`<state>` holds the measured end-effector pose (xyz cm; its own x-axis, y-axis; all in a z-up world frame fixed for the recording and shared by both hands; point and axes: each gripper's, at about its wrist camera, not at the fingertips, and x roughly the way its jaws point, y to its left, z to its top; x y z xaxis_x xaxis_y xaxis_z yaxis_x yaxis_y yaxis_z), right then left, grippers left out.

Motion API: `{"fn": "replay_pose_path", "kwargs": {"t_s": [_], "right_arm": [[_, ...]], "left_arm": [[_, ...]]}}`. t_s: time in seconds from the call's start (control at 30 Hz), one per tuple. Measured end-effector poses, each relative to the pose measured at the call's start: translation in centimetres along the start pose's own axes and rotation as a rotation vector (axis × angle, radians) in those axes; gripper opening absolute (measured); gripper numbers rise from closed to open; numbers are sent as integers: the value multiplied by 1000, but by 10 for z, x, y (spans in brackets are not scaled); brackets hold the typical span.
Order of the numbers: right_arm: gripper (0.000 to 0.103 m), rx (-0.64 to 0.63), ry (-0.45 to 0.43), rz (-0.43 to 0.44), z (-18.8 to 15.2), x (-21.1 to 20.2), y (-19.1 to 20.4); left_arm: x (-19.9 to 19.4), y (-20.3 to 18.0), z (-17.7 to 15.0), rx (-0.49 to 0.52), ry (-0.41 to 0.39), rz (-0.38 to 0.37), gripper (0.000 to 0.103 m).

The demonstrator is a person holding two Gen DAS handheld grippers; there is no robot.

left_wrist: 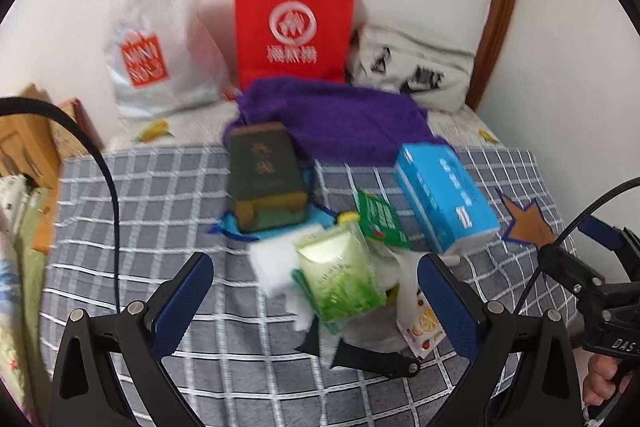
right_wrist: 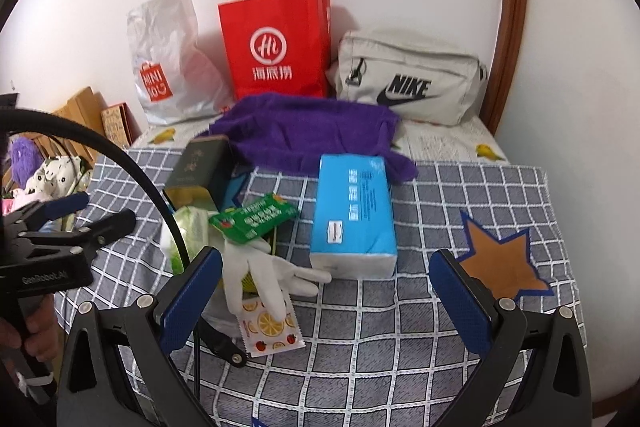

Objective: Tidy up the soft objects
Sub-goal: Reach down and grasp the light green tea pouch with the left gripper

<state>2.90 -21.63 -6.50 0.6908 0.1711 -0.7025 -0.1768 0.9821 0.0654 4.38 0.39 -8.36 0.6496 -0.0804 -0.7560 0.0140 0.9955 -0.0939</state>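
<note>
A pile of items lies on the grey checked cloth. A blue tissue pack lies in the middle, also in the left wrist view. A purple towel is spread behind it. A white glove, a green packet, a fruit-print sachet and a pale green tissue pack lie at the front. A dark green tin lies on its side. My left gripper is open around the pale green pack. My right gripper is open, in front of the blue pack.
At the back wall stand a white plastic bag, a red paper bag and a grey Nike pouch. A brown star patch lies on the cloth at the right. Boxes and soft toys sit at the left edge.
</note>
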Motion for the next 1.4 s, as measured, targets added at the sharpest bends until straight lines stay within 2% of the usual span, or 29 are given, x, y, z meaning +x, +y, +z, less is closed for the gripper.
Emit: {"fn": "replay_pose_path", "kwargs": {"t_s": [0.07, 0.33, 0.47, 0.5, 0.67, 0.7, 0.97, 1.17, 1.3, 1.4], "right_arm": [[102, 1, 13, -1, -2, 7, -2], [102, 13, 63, -10, -8, 32, -13], [102, 18, 93, -7, -10, 46, -16], [102, 18, 99, -6, -10, 49, -17], [102, 20, 127, 4, -13, 62, -17], [102, 17, 129, 4, -13, 63, -16], [102, -7, 112, 74, -6, 65, 0], [102, -99, 92, 146, 8, 78, 34], [91, -191, 101, 156, 15, 101, 60], [81, -256, 143, 157, 16, 124, 77]], "left_arm": [[19, -3, -4, -1, 36, -37, 103], [69, 1, -13, -42, 131, -89, 100], [80, 1, -13, -24, 142, -108, 80], [82, 0, -14, -15, 149, -117, 70], [75, 9, -10, -8, 130, -156, 58], [71, 13, -10, -13, 124, -164, 50], [51, 43, -2, -20, 72, -114, 49], [56, 76, -2, -98, 76, -91, 49], [58, 90, -2, -125, 72, -80, 50], [62, 95, -1, -131, 75, -79, 50]]}}
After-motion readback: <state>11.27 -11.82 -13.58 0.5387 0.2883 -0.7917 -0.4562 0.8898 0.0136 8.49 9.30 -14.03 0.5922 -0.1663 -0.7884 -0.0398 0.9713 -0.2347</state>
